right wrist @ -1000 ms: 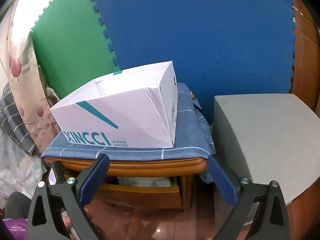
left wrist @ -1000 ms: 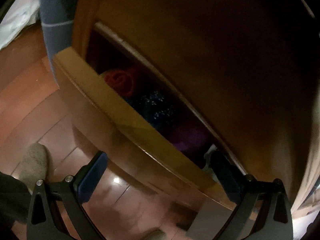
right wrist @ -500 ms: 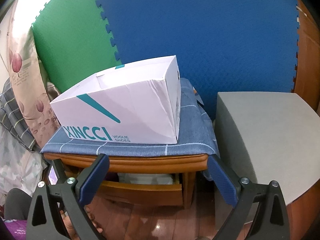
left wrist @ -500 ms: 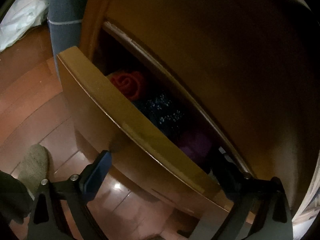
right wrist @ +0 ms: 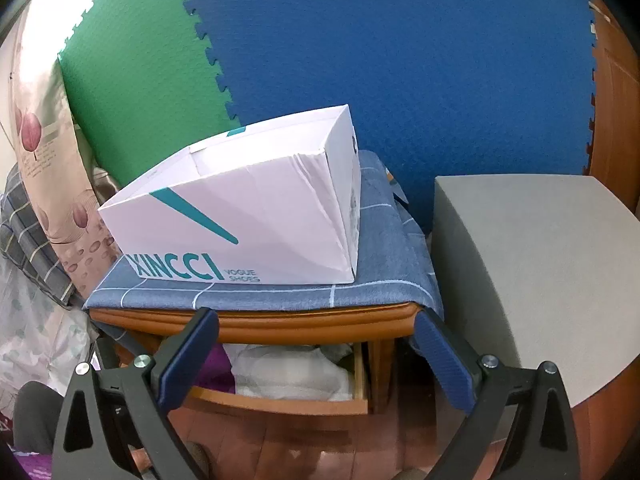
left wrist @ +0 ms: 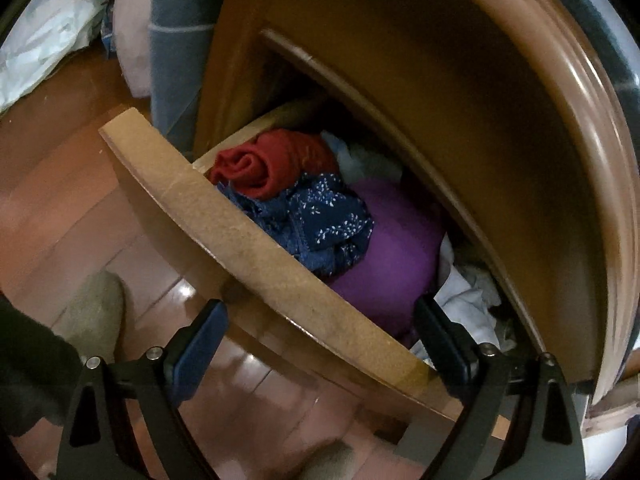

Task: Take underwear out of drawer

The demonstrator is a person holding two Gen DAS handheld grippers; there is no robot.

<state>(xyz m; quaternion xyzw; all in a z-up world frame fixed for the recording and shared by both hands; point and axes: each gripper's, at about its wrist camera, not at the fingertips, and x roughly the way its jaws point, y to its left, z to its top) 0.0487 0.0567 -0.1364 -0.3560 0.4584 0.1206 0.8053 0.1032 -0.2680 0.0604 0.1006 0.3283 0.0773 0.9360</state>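
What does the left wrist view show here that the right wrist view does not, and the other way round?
Only the left wrist view shows the red rolled garment, the blue patterned garment beside it, and the left gripper, open, straddling the drawer front.

Only the right wrist view shows the white shoe box on the blue cloth, the foam mats behind, the grey block and the open right gripper.

Both show the open drawer holding the purple garment and white fabric.

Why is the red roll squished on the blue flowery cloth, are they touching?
Touching. The left wrist view shows the red roll lying right on the blue flowery cloth in the drawer, no gap.
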